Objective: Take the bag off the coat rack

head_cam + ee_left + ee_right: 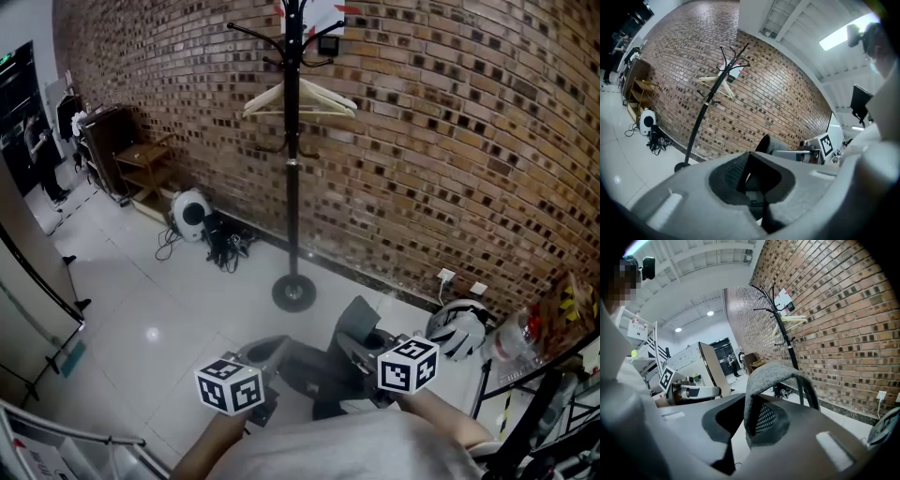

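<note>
**Bag held low in front of the coat rack.** The grey felt bag (314, 367) hangs between my two hand-held grippers. It is off the coat rack (293, 169) and well apart from its hooks. No view shows its inside, so I cannot tell what it holds.

The left hand-held gripper (749, 177) is narrow, its jaws pinched on a dark edge of the bag seen end-on. The right hand-held gripper (757, 420) is likewise narrow. It is clamped on the bag's looped handle (776, 373), which arches up out of the jaws.

The rack stands upright on a round base (293, 293) on the white tiled floor (159, 309), just beside the brick wall (450, 141). A wooden hanger (300, 98) hangs near its top. Open floor lies to the left of the base, and between the base and the bag.

Along the foot of the wall to the left I see a white round appliance (190, 214) beside a tangle of dark cables (227, 246). Wooden furniture (141, 159) stands farther back. To the right, a white helmet (459, 328) lies on the floor near the right hand-held gripper.
</note>
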The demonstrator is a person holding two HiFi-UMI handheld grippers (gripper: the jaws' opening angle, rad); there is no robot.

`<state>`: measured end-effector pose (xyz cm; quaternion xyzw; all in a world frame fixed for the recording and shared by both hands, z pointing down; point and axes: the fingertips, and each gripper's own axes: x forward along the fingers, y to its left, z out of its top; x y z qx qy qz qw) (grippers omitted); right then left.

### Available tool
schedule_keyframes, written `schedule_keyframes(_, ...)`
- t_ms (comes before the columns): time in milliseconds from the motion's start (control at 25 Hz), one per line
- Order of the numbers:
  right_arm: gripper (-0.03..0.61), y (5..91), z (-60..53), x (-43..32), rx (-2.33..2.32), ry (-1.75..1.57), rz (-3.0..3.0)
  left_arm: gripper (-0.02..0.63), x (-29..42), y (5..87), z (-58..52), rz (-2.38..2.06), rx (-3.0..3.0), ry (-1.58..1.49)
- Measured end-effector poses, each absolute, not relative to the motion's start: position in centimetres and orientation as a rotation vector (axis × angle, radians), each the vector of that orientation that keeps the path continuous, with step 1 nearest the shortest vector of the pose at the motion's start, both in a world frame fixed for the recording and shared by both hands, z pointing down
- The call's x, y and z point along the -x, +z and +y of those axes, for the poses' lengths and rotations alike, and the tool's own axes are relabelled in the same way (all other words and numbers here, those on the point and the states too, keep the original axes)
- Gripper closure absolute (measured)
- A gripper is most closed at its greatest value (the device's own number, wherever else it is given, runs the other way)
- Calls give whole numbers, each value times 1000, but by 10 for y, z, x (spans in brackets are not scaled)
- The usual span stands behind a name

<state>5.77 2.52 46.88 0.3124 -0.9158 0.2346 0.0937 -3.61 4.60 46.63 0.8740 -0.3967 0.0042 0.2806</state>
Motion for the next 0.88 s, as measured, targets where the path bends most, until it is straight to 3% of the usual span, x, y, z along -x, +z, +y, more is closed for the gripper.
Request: schedule_keyframes(880, 557, 476, 30, -51, -887, 695, -2727, 612, 32, 472, 46, -1063, -2342, 32)
